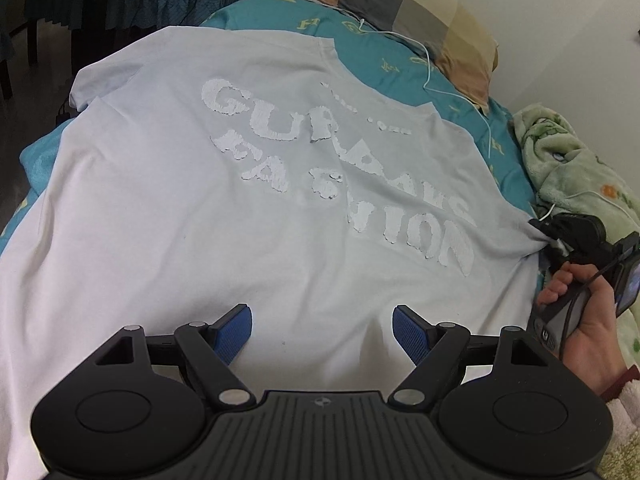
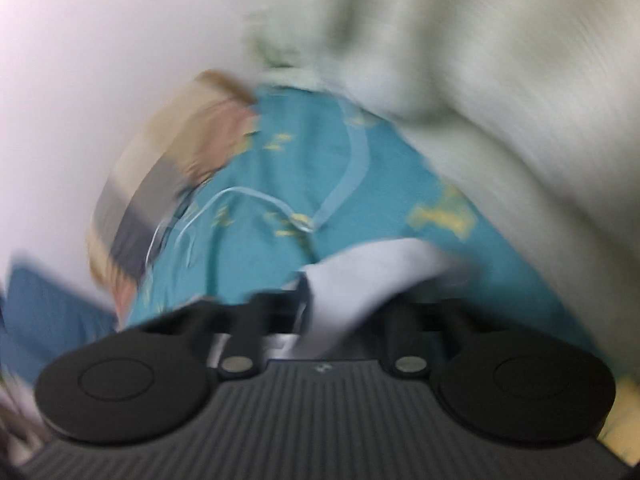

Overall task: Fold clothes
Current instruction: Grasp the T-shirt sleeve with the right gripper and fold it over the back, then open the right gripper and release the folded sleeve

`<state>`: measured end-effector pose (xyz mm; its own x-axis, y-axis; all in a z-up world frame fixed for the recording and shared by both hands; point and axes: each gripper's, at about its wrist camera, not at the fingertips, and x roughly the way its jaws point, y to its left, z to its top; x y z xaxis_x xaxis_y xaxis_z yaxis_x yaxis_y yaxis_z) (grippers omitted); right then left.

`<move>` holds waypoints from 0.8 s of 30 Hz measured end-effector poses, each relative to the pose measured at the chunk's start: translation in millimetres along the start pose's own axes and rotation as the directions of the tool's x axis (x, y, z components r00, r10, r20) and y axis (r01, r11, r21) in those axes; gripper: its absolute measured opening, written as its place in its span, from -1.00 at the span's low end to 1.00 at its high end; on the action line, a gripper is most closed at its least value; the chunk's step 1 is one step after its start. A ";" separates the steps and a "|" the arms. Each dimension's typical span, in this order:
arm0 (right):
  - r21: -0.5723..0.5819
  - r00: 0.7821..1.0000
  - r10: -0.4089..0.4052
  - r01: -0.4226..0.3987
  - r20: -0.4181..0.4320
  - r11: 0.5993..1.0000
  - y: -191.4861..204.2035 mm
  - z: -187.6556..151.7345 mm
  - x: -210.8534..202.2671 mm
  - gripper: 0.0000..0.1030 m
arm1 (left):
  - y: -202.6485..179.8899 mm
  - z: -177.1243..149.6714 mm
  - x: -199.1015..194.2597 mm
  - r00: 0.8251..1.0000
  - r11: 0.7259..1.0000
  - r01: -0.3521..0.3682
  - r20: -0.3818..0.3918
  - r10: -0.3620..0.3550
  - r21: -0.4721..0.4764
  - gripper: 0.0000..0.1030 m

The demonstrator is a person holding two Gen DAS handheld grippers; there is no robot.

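A pale T-shirt (image 1: 224, 184) with raised white lettering lies spread flat on the bed. My left gripper (image 1: 322, 320) is open with its blue pads (image 1: 238, 330) just above the shirt's near hem, holding nothing. My right gripper (image 1: 550, 236) is at the shirt's right edge, shut on a pinch of the fabric. In the blurred right wrist view the right gripper (image 2: 316, 300) is closed on a fold of the white shirt (image 2: 368, 268).
The bed has a teal sheet (image 1: 380, 56). A checked pillow (image 1: 404, 4) lies at the far end with a white cable (image 1: 448, 92) across it. A green fleece blanket (image 1: 576, 176) is bunched at the right. Dark chairs (image 1: 52, 8) stand at the far left.
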<state>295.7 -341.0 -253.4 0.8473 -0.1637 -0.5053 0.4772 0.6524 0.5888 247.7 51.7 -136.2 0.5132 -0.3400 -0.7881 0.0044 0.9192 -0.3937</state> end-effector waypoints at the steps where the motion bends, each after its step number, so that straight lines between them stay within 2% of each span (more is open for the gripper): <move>1: -0.080 1.000 0.003 -0.002 0.015 0.997 7.4 0.0 -4.8 -0.78 | 0.5 0.0 -1.0 1.000 1.000 0.003 0.002 -0.003 -0.003 0.54; 2: -0.123 1.000 -0.010 0.013 0.018 0.992 10.4 0.5 -7.3 -0.79 | 0.9 0.2 -2.3 1.000 1.000 0.006 0.006 -0.006 -0.005 0.54; 6: -0.144 0.994 -0.112 0.109 -0.015 0.984 13.0 3.0 -8.3 -0.79 | 2.0 4.0 -7.9 0.999 1.000 -0.002 0.032 0.003 -0.010 0.54; 10: -0.289 0.998 0.007 0.012 0.065 0.957 67.2 -11.8 -40.2 -0.79 | 8.9 10.4 -19.2 0.997 0.999 -0.014 0.079 0.017 -0.035 0.54; 13: -0.467 0.982 0.165 -0.105 0.090 0.878 119.7 -44.3 -70.2 -0.78 | 19.2 16.8 -32.0 0.991 0.997 -0.015 0.131 0.025 -0.073 0.54; 16: -0.564 0.975 0.217 -0.202 -0.042 0.801 147.4 -89.0 -65.8 -0.75 | 31.1 23.1 -44.4 0.983 0.993 -0.016 0.181 0.036 -0.113 0.54; 18: -0.611 0.962 0.231 -0.270 -0.143 0.744 163.5 -119.9 -59.7 -0.73 | 39.1 24.5 -47.5 0.980 0.990 -0.014 0.194 0.041 -0.138 0.54; 19: -0.620 0.954 0.214 -0.300 -0.212 0.725 166.8 -133.4 -53.0 -0.64 | 41.7 24.3 -47.3 0.980 0.989 -0.018 0.195 0.047 -0.147 0.54; 20: -0.622 0.943 0.193 -0.324 -0.270 0.713 165.5 -143.9 -49.2 -0.44 | 43.1 23.9 -46.0 0.981 0.989 -0.016 0.186 0.044 -0.150 0.54; 21: -0.624 0.932 0.176 -0.345 -0.317 0.701 163.2 -153.3 -48.1 -0.34 | 44.5 23.6 -44.7 0.983 0.988 -0.015 0.178 0.042 -0.152 0.54; 23: -0.649 0.917 0.184 -0.383 -0.355 0.657 160.4 -164.4 -57.8 0.27 | 43.0 21.9 -41.3 0.985 0.989 -0.001 0.168 0.027 -0.147 0.54; 24: -0.665 0.910 0.194 -0.402 -0.366 0.629 160.0 -169.1 -66.8 0.41 | 41.4 21.6 -40.6 0.986 0.990 0.001 0.167 0.022 -0.139 0.54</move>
<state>276.0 -100.6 -232.1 0.7785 0.2485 -0.5764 -0.1955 0.9686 0.1536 245.6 107.8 -110.3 0.6496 -0.2814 -0.7062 -0.1141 0.8824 -0.4565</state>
